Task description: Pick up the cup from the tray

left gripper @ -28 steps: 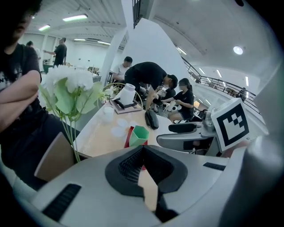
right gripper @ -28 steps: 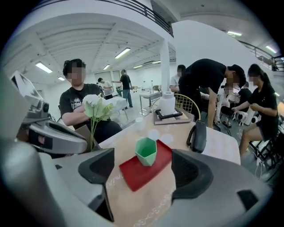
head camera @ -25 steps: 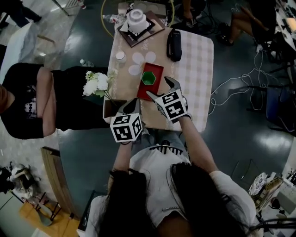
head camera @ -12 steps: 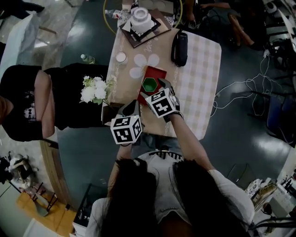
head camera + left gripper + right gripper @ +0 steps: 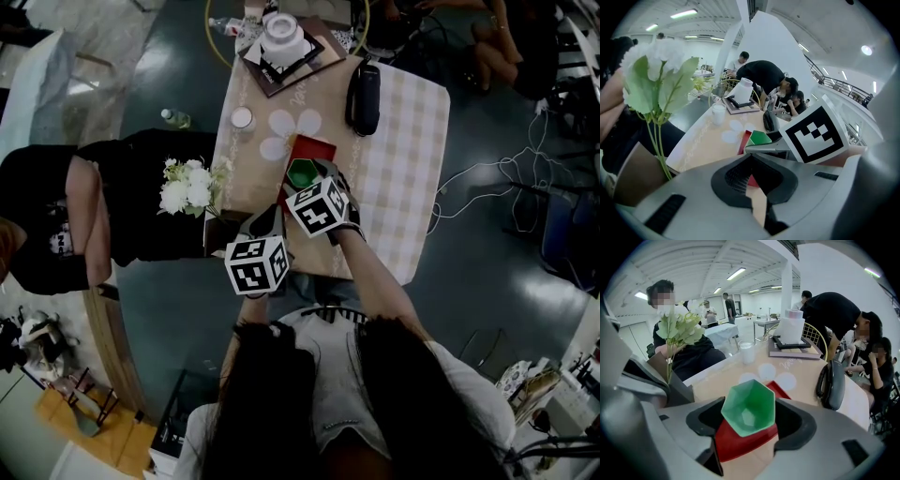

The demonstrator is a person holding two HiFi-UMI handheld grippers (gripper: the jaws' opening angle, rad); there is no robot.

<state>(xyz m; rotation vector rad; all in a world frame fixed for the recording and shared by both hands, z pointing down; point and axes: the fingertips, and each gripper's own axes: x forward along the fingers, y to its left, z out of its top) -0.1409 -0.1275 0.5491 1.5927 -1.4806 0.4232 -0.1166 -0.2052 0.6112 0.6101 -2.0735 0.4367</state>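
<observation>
A green hexagonal cup (image 5: 301, 172) (image 5: 750, 406) stands on a red tray (image 5: 317, 149) (image 5: 740, 442) in the middle of the table. My right gripper (image 5: 307, 181) (image 5: 751, 419) reaches over the tray with the cup between its jaws. The jaws are closing, one on each side of the cup, and a thin gap still shows at the right pad. My left gripper (image 5: 268, 218) (image 5: 752, 157) hangs at the table's near edge, behind and left of the tray, jaws together and empty. The left gripper view shows the cup (image 5: 761, 138) beyond the right gripper's marker cube.
White flowers (image 5: 187, 186) in a brown wrap stand at the table's left edge, next to a person in black (image 5: 103, 211). A black case (image 5: 363, 92), a small white glass (image 5: 243, 116) and a white pot on a book (image 5: 281, 36) lie farther back. Checked cloth (image 5: 398, 178) covers the right side.
My right gripper has moved forward and left over the tray and now stands around the cup. The left gripper has stayed at the near edge.
</observation>
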